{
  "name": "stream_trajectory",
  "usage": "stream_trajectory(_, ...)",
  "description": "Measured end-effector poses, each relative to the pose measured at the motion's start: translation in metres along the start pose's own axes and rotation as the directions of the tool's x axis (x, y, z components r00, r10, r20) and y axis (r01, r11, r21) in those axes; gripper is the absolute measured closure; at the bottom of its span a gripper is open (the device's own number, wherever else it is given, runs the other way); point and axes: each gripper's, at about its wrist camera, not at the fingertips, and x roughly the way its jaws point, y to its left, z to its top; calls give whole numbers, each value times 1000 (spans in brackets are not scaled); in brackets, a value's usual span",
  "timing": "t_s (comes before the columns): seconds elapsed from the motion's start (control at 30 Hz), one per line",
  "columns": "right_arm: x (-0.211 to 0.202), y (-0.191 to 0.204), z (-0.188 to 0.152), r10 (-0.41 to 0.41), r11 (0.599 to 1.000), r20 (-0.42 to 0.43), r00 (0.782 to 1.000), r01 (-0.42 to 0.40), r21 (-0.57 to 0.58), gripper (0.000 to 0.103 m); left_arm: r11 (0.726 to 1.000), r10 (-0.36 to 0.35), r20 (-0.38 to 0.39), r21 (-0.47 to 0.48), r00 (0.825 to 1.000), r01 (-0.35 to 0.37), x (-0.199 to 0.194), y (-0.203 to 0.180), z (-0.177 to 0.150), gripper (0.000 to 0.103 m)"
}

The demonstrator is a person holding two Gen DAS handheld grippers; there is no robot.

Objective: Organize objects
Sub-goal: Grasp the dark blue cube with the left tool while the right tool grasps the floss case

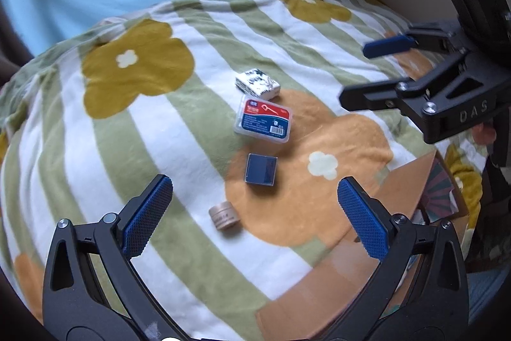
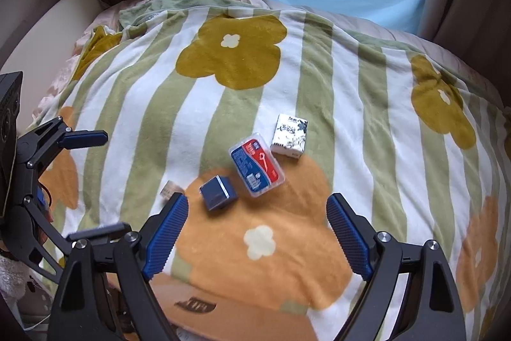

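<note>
Legibly, only "DAS" on the right gripper (image 1: 367, 75) (jaws apart, likewise left gripper (image 1: 255, 213)); floss box (image 1: 263, 119) print unreadable.

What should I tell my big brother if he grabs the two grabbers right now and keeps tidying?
Left gripper: open, empty, hovering over the blanket.
Right gripper: open, empty, also hovering.
Four things lie loose in a line on the blanket: tissue pack, floss pick case, dark blue box, small beige jar on its side.
A cardboard box sits at the near edge.
Done: nothing looks put away yet.
Left: all four, probably into the cardboard box.
</note>
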Motion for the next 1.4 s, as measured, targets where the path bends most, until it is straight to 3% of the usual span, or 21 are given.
stream_trajectory(0.2,46,-5,14,-6,999,-12,1000,6,-47,17,996,-39,-71,71,997,44,61,-3,-2,6)
stream_trajectory(0.33,78,-11,20,23,999,-68,997,-25,-31,17,994,-46,-110,96,993,56,93,-3,-3,9)
stream_trajectory(0.63,134,-15,14,14,996,-146,989,-26,-86,17,991,-74,-155,101,985,90,135,3,-2,29)
stream_trajectory(0.77,147,-13,12,-9,992,-158,987,-11,-128,24,989,-74,-174,112,982,95,147,2,-5,37)
stream_trajectory(0.97,157,-11,10,29,988,-163,986,-53,-148,28,990,-87,-183,95,979,105,159,5,-6,60)
stream_trajectory(1.13,156,-7,7,46,982,-164,985,-75,-175,32,988,-107,-184,87,977,124,162,6,-5,66)
stream_trajectory(1.4,149,-6,3,57,977,-139,989,-84,-195,32,990,-105,-175,73,979,119,160,8,-6,66)
